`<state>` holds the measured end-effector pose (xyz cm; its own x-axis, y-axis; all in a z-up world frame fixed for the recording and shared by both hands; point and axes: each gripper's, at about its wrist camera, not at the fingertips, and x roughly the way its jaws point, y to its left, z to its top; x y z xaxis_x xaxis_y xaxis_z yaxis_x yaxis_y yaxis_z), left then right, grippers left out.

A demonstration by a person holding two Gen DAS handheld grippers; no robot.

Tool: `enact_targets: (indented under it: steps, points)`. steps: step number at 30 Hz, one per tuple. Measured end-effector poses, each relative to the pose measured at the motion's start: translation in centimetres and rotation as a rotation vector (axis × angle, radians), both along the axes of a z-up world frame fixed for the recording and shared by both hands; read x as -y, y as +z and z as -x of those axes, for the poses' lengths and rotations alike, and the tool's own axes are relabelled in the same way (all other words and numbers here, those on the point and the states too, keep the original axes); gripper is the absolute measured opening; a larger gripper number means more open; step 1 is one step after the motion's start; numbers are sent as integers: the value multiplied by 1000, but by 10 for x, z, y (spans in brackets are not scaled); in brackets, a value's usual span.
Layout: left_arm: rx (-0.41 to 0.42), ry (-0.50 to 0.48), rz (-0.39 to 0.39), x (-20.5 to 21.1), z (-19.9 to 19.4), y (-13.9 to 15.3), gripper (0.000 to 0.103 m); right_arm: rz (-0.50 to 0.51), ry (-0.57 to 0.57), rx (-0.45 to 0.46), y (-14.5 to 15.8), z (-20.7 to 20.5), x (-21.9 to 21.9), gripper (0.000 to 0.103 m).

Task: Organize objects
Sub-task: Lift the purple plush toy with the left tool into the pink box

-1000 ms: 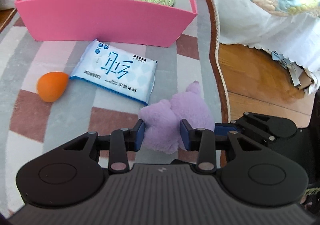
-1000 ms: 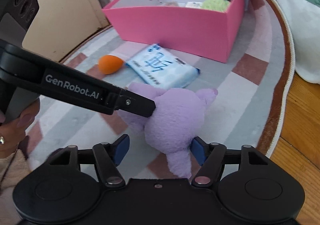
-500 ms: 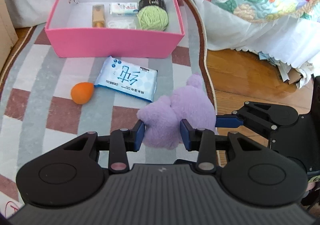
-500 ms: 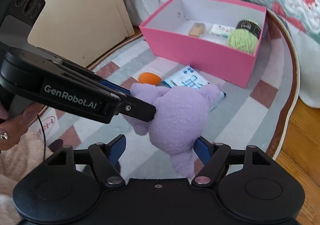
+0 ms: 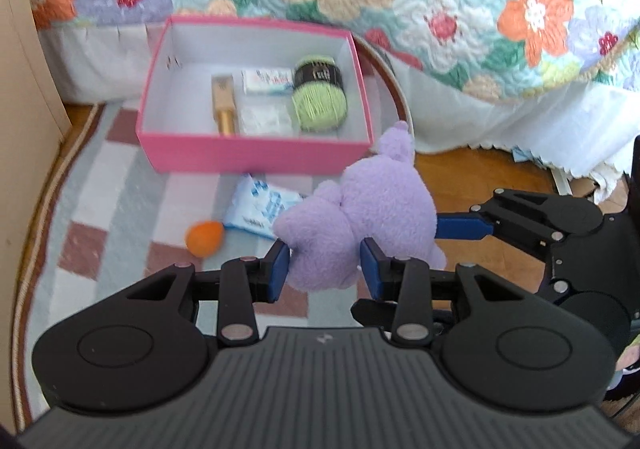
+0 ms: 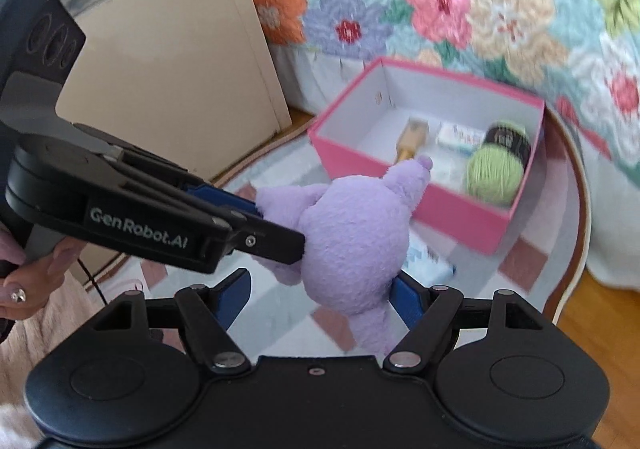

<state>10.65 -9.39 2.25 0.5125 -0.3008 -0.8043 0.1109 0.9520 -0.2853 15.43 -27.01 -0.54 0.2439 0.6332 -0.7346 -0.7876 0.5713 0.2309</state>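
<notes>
Purple plush toy (image 5: 360,217) hangs clamped in the left gripper (image 5: 324,269) short of the pink box (image 5: 256,159), right gripper (image 6: 320,297) fingers slackening around it, wipes pack (image 5: 260,209) and orange sponge (image 5: 205,238) left on the rug (image 5: 100,209).

From my remote station, the one clearly legible inscription is "GenRobot.AI", in pale letters on the black side of the left gripper (image 6: 298,245) as it appears in the right wrist view. Blue print marks the tissue pack (image 5: 262,210) on the rug and coloured print the small white packet (image 5: 267,81) inside the pink box (image 5: 256,157), yet I can read neither.
</notes>
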Motion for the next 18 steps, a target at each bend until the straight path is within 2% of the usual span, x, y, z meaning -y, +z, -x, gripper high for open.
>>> enact_targets:
  steps: [5,10,14,18]
  points:
    - [28,36,-40,-14,-26,21,38,-39,3,40,23,-24,-19,80]
    - [48,78,-107,-29,-67,34,37,-59,5,52,30,-58,-49,78]
    - [33,127,-122,-49,-108,25,36,-72,-5,45,24,-91,-74,74]
    - [11,170,-161,-64,-148,-2,34,-85,-22,1,3,-122,-99,66]
